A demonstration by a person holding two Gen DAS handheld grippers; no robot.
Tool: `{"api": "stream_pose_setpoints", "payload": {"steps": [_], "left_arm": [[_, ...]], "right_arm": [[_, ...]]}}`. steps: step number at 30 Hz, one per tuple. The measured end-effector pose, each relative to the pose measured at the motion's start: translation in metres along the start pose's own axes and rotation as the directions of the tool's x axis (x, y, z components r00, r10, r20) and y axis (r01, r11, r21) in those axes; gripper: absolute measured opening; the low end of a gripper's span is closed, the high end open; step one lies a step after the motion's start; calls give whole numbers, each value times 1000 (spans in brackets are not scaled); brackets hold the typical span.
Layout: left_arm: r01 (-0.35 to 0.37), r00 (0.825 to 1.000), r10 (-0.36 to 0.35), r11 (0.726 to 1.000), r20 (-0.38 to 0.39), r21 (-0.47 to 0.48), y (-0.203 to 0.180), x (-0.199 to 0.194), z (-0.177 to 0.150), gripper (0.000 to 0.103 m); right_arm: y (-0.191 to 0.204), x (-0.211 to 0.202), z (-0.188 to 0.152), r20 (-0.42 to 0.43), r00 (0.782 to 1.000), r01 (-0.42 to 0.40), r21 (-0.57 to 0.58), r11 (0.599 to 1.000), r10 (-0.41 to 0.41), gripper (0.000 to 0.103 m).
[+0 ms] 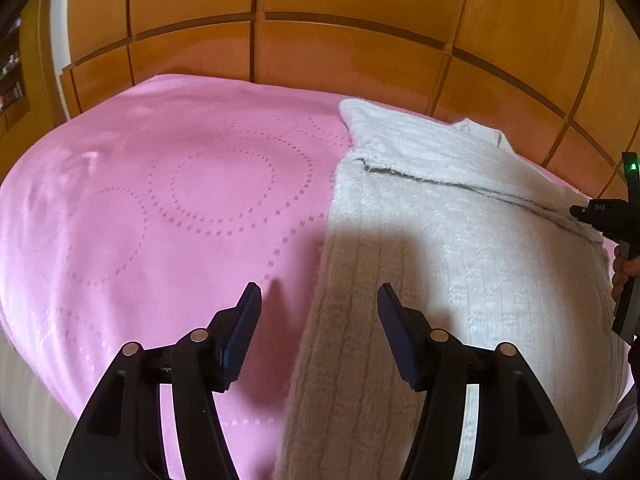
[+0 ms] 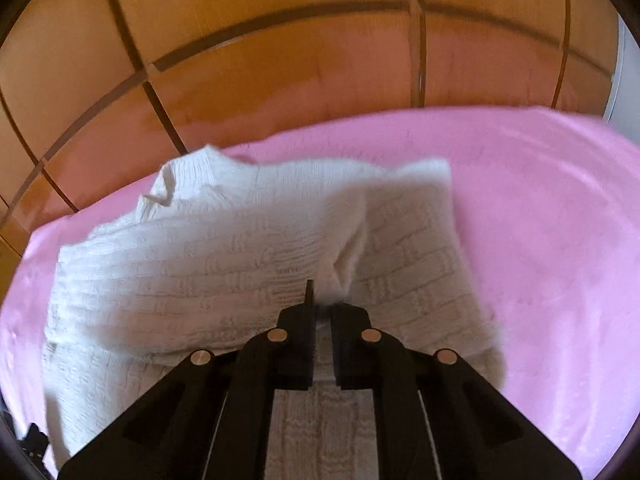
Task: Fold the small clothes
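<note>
A white knitted sweater point(image 1: 460, 248) is spread on a pink bedspread point(image 1: 168, 208) patterned with dotted circles — glossy wooden wardrobe panels point(image 1: 320, 40) are seen behind. The left gripper point(image 1: 318, 312) is held spread above the sweater's edge; a raised fold is pinched by the right gripper point(image 2: 322, 300).

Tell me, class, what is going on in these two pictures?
A person holding two grippers is folding a white knitted garment on a pink dotted bedspread. The right gripper is shut on a pinch of the knit, lifting a flap over the rest. The left gripper is open and holds nothing, above the garment's left edge.
</note>
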State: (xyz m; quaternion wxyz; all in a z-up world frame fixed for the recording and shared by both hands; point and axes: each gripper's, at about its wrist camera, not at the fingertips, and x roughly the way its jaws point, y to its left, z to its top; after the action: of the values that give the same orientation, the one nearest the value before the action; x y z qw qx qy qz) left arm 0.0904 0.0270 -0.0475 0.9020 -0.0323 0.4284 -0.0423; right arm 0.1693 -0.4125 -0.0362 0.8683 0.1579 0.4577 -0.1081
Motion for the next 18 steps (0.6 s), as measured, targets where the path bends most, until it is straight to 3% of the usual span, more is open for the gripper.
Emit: {"api": "stream_pose_setpoints", "payload": {"steps": [3,8,10,11,16,18], "left_arm": [[-24,1000,24,1000,-1,18,3,-5,-6,59],[-32,999,32,999,-20,20,10,-9,-17,59],[-34,999,34,999,-23,14,12,-11,-21,59],[-33,999,33,999,-24,9,13,-12,-23,59],[-30,999,30,999,-32,10,15,-15,-30,59],[-32,999,32,999,-34,16,14,-16,-34,59]], "right_arm": [[-6,8,-9,-32,998,54,-28,998,-55,5],[-14,5,-10,-33,999,-5,15,1000,5,12],[-18,-3,-9,-18,1000,-19,37,999,20,42],[-20,-10,-11,-4,999,-34,35,999,34,48],[-29,-31,-29,-4,999,-35,-2,999,35,60],[-40,-41,-41,-14,1000,-28,0,1000,28,61]]}}
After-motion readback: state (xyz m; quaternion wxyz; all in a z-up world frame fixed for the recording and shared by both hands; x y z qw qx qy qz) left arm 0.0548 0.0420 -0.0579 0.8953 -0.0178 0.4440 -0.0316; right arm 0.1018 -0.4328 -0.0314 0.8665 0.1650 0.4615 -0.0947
